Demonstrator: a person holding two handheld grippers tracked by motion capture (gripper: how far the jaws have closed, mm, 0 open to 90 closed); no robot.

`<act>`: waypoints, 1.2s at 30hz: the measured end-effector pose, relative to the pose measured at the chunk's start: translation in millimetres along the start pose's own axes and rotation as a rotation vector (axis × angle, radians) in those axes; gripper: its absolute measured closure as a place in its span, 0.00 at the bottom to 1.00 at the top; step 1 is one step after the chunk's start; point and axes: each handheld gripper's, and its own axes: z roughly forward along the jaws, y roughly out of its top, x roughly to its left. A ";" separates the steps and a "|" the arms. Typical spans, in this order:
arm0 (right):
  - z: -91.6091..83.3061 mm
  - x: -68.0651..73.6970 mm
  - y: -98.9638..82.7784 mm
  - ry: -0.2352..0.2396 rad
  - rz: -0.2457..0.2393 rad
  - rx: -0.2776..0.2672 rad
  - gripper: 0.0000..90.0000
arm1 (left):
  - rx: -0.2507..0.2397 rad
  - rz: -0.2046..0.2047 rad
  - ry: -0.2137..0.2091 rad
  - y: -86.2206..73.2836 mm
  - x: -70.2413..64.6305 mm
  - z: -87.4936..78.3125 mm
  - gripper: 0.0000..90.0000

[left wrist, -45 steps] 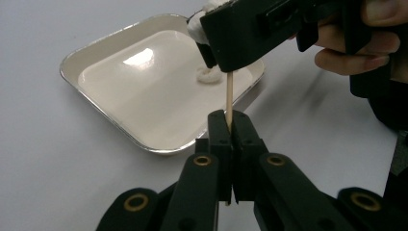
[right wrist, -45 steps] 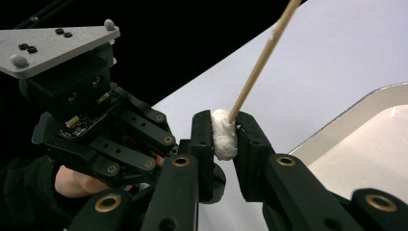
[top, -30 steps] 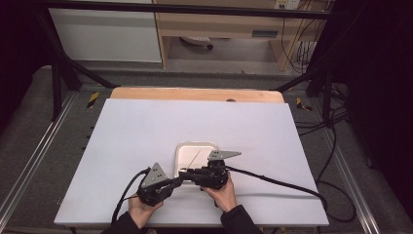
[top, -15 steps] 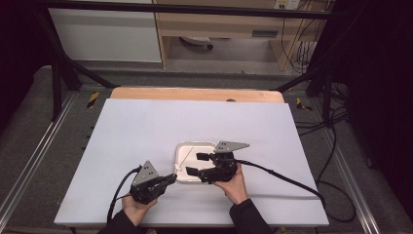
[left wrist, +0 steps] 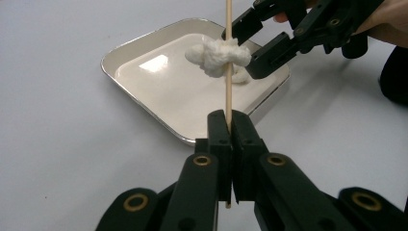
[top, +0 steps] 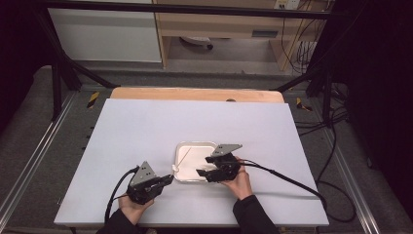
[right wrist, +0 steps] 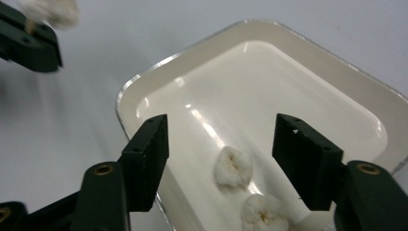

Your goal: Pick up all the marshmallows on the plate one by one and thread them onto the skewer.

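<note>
left hand-held gripper (left wrist: pixel 230 126): jaws together, clamped on the lower end of a thin wooden skewer (left wrist: pixel 228 72); sits on the near-left of the white surface (top: pixel 146 126), just beside the tray's near-left corner.
skewer: runs from the clamped jaws out over the tray (left wrist: pixel 144 91); one white fluffy lump (left wrist: pixel 217 54) is threaded on it partway along.
lump on skewer: hangs above the tray floor, next to the tips of the other gripper.
right hand-held gripper (right wrist: pixel 221 139): jaws apart, about half open; they have just been closing from a wider gap; nothing between the pads, no contact with anything.
right gripper position: over the near-right part of the tray, tips pointing toward the skewer; in the high view it sits at the tray's right edge (top: pixel 210 165).
tray: shallow, white, rounded corners, metal rim, on the surface in front of the person.
loose lumps (right wrist: pixel 233 166): two white pieces on the tray floor, close together, below and between the open right jaws, not touched.
hands: each holds its own gripper, forearms in dark sleeves.
</note>
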 end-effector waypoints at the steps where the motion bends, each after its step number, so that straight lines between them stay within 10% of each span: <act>1: 1.6 -0.8 -1.6 -0.015 -0.017 0.013 0.49 | 0.003 0.000 0.000 -0.1 0.0 0.1 0.98; 24: 6.7 0.0 -6.1 -0.050 -0.045 0.029 0.78 | 0.013 -0.002 -0.012 -1.4 0.5 1.0 0.98; 36: -37.2 2.0 19.3 0.058 0.047 -0.143 0.78 | 0.002 0.012 -0.019 -0.9 -1.4 0.0 0.98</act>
